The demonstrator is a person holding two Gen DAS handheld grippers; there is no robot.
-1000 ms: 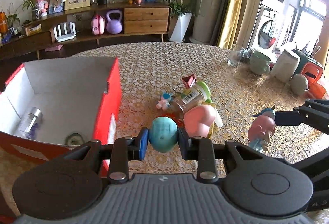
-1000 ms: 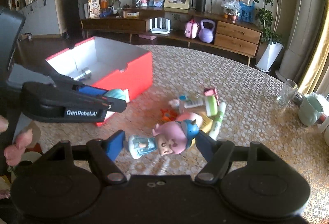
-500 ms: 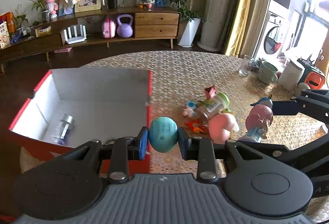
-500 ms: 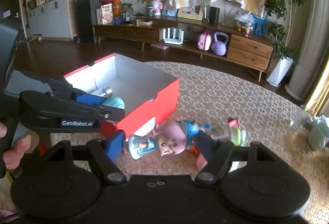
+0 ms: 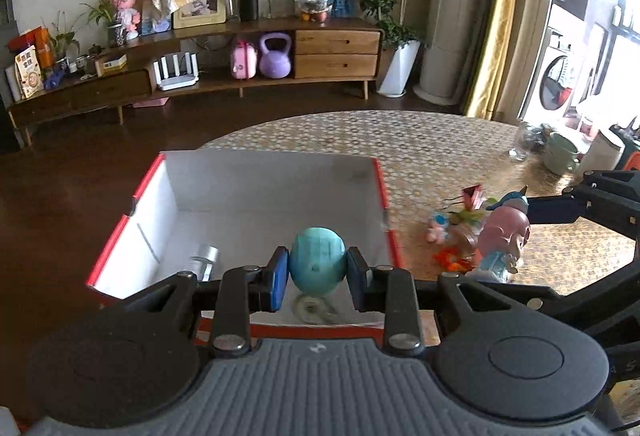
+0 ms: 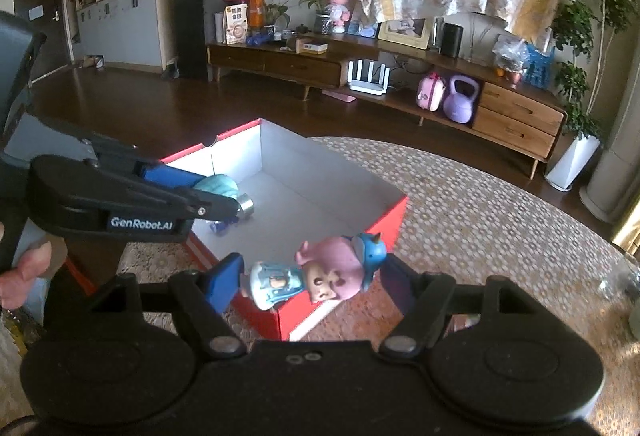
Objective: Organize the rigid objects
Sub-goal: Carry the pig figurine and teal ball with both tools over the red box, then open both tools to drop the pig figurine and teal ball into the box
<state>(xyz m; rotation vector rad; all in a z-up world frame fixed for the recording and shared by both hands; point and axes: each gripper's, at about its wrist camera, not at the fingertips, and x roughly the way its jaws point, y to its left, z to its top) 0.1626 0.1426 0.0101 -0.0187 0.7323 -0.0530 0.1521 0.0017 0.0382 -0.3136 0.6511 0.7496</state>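
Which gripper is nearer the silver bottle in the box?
Left. The left gripper, holding the teal egg, hangs over the red box near the bottle. The right gripper, holding the pig figurine, is at the box's opposite corner.

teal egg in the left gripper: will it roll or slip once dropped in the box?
The teal egg looks smooth and rounded, so it will probably roll on the flat floor of the red box. The left gripper pinches only its curved sides, so slipping seems possible. It keeps its shape, so it is likely rigid.
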